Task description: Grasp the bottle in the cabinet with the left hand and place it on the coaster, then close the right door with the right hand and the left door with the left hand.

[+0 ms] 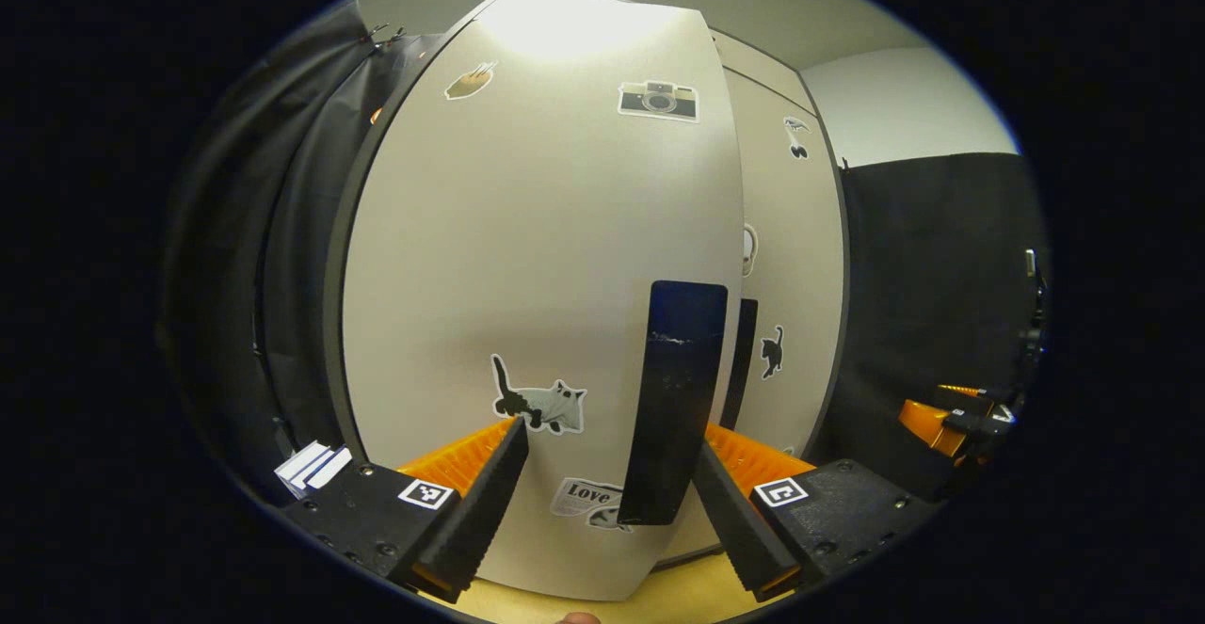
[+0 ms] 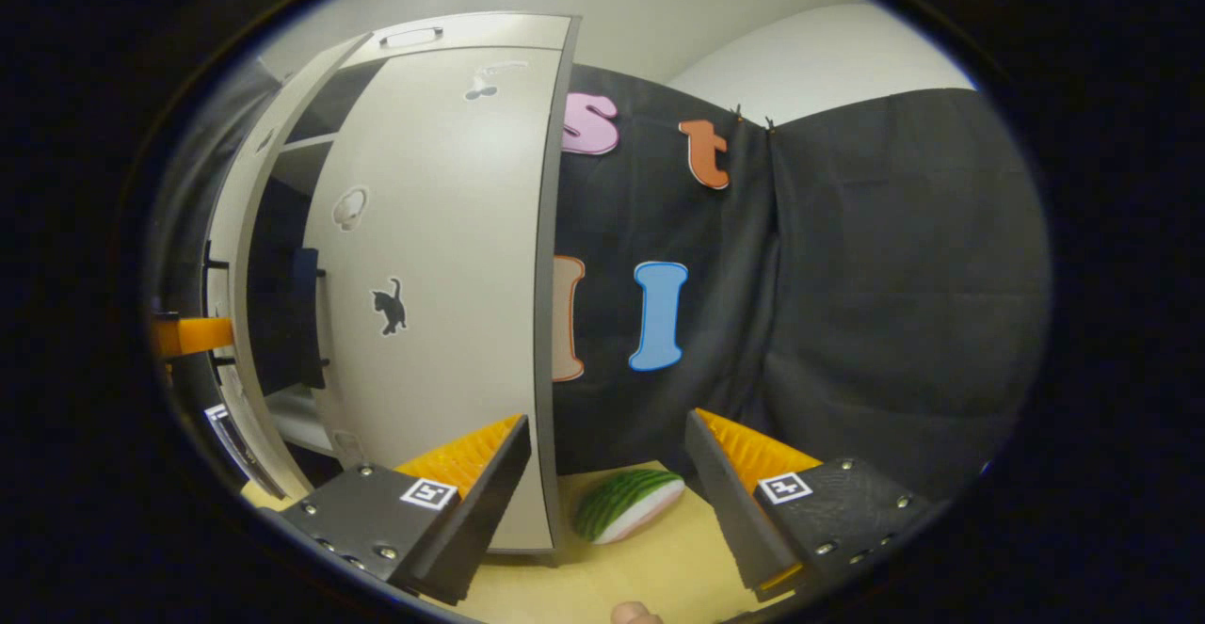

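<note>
The left gripper (image 1: pixel 607 497) faced the pale grey left cabinet door (image 1: pixel 527 257) with its stickers, jaws apart with the door's long dark handle (image 1: pixel 676 398) between them, touching neither finger. Beyond its edge stood the right cabinet door (image 1: pixel 789 266). In the right gripper view, the right gripper (image 2: pixel 607 492) hung with jaws apart and empty before that door, which stood ajar. A watermelon-slice-shaped coaster (image 2: pixel 626 504) lay on the yellow wooden table (image 2: pixel 565 577). The bottle could not be made out.
</note>
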The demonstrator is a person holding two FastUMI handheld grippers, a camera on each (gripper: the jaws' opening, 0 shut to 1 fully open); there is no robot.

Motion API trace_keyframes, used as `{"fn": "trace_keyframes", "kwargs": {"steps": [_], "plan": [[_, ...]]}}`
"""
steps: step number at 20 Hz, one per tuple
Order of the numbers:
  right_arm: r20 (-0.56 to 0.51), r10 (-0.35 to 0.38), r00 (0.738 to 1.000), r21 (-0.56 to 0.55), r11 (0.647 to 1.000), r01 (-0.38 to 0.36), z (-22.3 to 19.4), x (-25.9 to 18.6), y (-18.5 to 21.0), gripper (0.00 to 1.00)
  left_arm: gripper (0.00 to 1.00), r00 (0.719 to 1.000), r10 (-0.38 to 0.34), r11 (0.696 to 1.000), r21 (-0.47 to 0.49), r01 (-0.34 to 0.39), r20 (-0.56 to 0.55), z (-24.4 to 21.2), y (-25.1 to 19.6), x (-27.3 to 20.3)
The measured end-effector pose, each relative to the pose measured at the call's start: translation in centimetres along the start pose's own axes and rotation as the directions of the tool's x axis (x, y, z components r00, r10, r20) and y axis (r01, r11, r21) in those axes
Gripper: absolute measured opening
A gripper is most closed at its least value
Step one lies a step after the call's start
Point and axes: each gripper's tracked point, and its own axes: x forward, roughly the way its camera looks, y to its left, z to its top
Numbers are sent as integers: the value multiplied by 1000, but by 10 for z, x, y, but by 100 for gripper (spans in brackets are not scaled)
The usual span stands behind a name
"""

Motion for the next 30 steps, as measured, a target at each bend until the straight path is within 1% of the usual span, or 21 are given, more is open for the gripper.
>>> {"fn": "trace_keyframes", "kwargs": {"steps": [5,6,7,10,11,15,16,17,21,22,23,24,26,28,29,30], "plan": [[5,-29,1000,6,1000,29,2,1,-15,100,100,999,35,999,30,-35,-3,-1,0,13],[4,-31,1000,7,999,31,1,2,-16,100,100,999,41,999,34,-41,-1,-1,0,15],[2,-33,999,8,999,33,0,1,-17,97,100,999,47,998,41,-47,-2,-1,0,18],[-8,-28,1000,9,1000,28,-4,2,-16,97,100,998,65,996,59,-65,-1,-2,1,24],[-9,-25,1000,9,1000,25,-4,1,-16,100,100,998,65,996,62,-65,0,-1,2,26],[-8,-16,1000,0,1000,16,-6,3,-13,100,100,998,62,995,75,-62,-1,-2,-1,26],[-6,-15,1000,0,1000,15,-6,2,-13,97,100,998,62,995,74,-61,0,-2,-1,26],[-3,-12,1000,2,1000,12,-5,2,-12,100,100,998,61,995,75,-61,1,-1,-1,26],[4,-11,1000,1,1000,11,-3,2,-14,100,100,998,62,995,72,-62,-1,-1,-2,25],[4,-7,1000,6,1000,7,-2,2,-12,100,100,998,61,996,72,-60,-1,-2,-2,26],[4,-3,1000,10,1000,3,-1,2,-11,97,100,998,60,996,72,-60,-2,-2,-3,26],[7,2,1000,13,1000,-2,0,1,-12,100,100,998,61,996,71,-60,-5,-2,-3,26],[9,18,1000,22,1000,-18,7,-2,-7,100,100,998,63,996,72,-61,-19,-2,-4,25],[29,49,998,36,998,-50,22,-10,-1,100,100,997,77,994,77,-75,-29,3,-8,17],[38,66,997,40,997,-68,33,-15,1,100,100,997,79,994,77,-77,-21,12,-14,7],[52,87,995,48,995,-90,47,-21,4,100,98,997,80,994,74,-80,-6,23,-21,-9]]}}
